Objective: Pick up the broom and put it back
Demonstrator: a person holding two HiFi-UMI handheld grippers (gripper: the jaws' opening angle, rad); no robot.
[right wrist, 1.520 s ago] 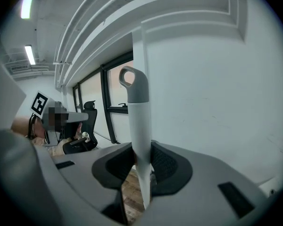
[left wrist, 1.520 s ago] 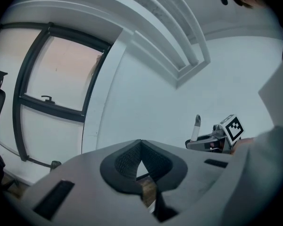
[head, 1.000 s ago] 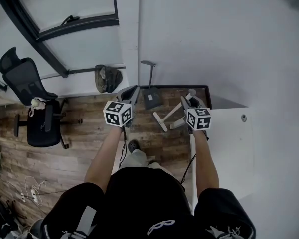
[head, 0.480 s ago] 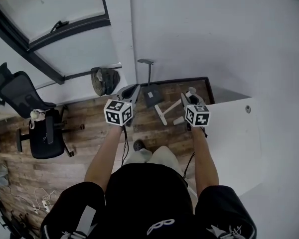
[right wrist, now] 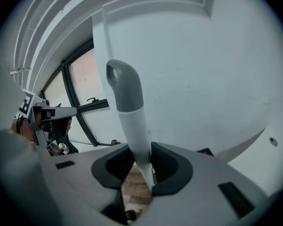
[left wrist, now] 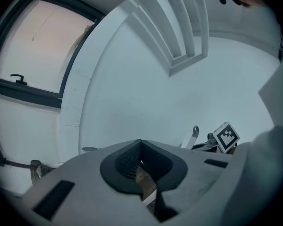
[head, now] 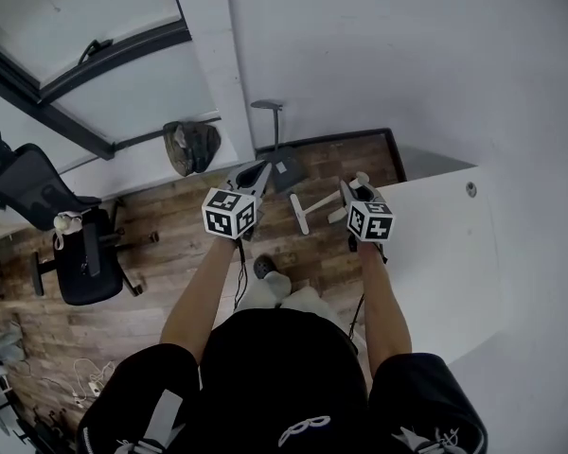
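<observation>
Head view is showing you standing at a corner of the room, with one broom (head: pixel 320 208) slanting in front of you. Your right gripper (head: pixel 353 189) is clamping its white handle just under the grey top end. In the right gripper view both pads are pressing on the handle, and the grey end with its hanging hole is rising above the jaws. The lower end of the broom is pointing down toward the wooden floor (head: pixel 170 244); I cannot tell if it is touching it. Your left gripper (head: pixel 258 170) is closed at the tips and is carrying nothing, and it is hanging beside the broom, apart from it.

As I am judging it, the picking up is done and the putting back is left. The likely place is by the wall (head: pixel 379 55), near the dustpan (head: pixel 286 168) that is standing there on its long handle, just beyond the left gripper.

Counting the things: one broom, one dustpan, one dark bag (head: pixel 191 146) by the wall, one black office chair (head: pixel 80 244), one white bench (head: pixel 435 253) at your right, and two grippers.
</observation>
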